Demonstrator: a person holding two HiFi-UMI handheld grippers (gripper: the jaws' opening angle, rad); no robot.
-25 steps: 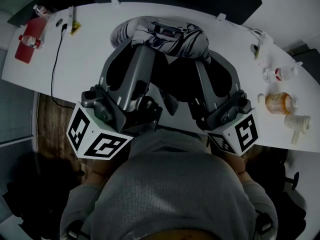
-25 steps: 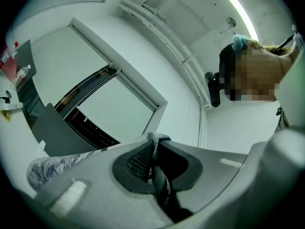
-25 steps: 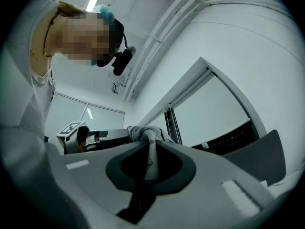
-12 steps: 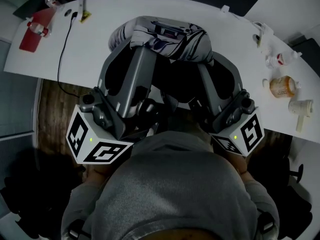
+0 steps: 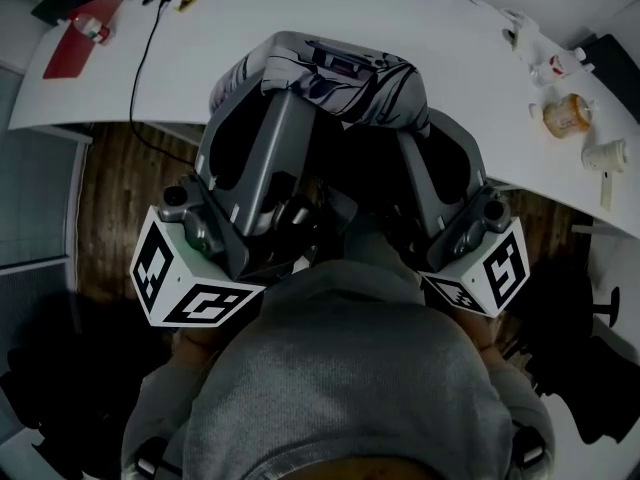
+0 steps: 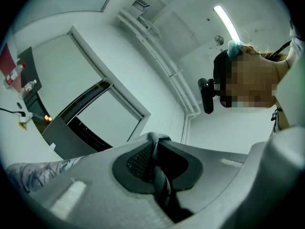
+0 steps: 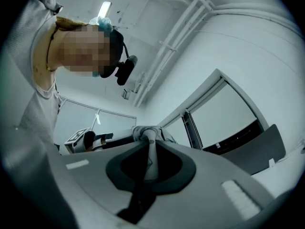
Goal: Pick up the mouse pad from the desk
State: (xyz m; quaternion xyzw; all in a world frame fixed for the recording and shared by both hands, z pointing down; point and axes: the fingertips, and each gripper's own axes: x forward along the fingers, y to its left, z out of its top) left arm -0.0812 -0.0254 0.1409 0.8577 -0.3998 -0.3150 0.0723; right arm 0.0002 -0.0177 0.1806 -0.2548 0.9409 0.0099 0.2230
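the left tool (image 6: 155, 144) is clamped on one edge of the mouse pad (image 5: 330, 73), with a thin fold of it nipped between its jaws. the mouse pad hangs between both tools, up off the white bench (image 5: 260, 8), bunched and sagging. it looks light, soft and floppy, so a pinch on two opposite edges suits it. the right tool (image 7: 147, 142) is closed tight on the other edge.

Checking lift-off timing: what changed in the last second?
The mouse pad, pinched by left gripper and right gripper, pulled back from the desk toward the person; wood floor now shows beneath the grippers where white top was. Both grips unchanged; orange bottle stayed on the desk.
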